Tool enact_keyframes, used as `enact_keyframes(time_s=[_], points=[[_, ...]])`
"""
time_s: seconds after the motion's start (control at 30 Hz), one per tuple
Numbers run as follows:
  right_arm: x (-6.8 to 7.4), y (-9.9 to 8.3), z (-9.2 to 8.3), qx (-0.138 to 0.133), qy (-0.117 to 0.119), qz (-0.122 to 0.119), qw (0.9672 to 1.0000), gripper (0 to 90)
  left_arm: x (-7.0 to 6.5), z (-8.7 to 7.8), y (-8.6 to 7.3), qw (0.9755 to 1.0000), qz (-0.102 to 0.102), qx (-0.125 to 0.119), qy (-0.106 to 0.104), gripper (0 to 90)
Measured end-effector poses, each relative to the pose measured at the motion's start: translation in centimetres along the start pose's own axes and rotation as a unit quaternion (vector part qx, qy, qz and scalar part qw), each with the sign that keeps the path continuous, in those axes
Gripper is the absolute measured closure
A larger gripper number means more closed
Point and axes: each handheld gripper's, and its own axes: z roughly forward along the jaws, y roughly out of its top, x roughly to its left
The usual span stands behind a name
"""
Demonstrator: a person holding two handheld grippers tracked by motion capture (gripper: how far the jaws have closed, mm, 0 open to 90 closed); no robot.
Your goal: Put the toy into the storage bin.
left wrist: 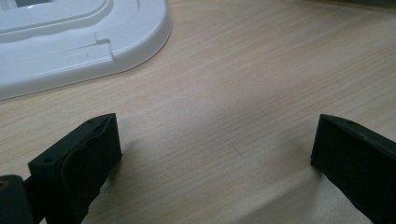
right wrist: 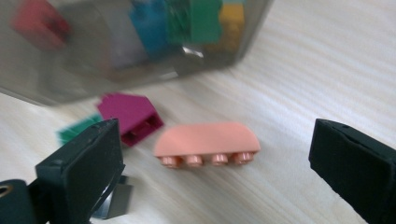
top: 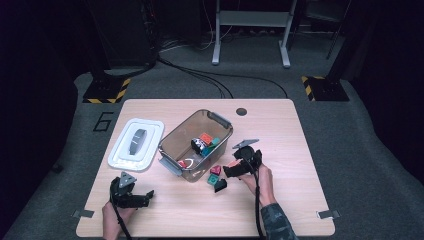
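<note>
A salmon-pink rounded brick (right wrist: 207,140) lies on its side on the wooden table, studs toward me, between the wide-apart jaws of my right gripper (right wrist: 215,154), which is open and touches nothing. Just past the brick, to the left, lie a magenta brick (right wrist: 130,114) and a green one (right wrist: 74,130), with a black piece (right wrist: 114,200) by the left jaw. In the high view the right gripper (top: 226,171) points left at these loose bricks (top: 215,170) beside the clear bin (top: 172,145). My left gripper (left wrist: 215,140) rests open over bare table at the front left (top: 148,196).
The smoky clear bin (right wrist: 70,70) holds several coloured bricks. Its white lid (top: 136,143) lies flat to the left of it, just beyond the left gripper (left wrist: 70,42). The table (top: 280,130) has a cable hole at its far edge.
</note>
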Motion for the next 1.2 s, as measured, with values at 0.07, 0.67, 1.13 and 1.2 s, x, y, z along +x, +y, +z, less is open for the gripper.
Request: enact_keyframes(time_s=[0.07, 0.67, 1.13, 1.2], points=[[0.0, -0.3, 0.6, 0.010, 0.006, 0.004, 0.9999, 1.9, 0.0, 0.0, 0.0, 1.0000, 0.000, 0.000, 0.000, 1.2], [0.4, -0.4, 2.7, 0.057, -0.009, -0.003, 0.9983, 23.4, 0.0, 0.0, 0.0, 1.0000, 0.000, 0.000, 0.000, 1.2], [0.3, -0.1, 1.6, 0.035, 0.003, -0.004, 0.9994, 26.8, 0.1, 0.0, 0.0, 1.0000, 0.004, 0.000, 0.000, 1.2], [0.2, 0.1, 1.1, 0.029, 0.000, -0.007, 0.9996, 26.8, 0.1, 0.0, 0.0, 1.0000, 0.003, 0.000, 0.001, 1.2]])
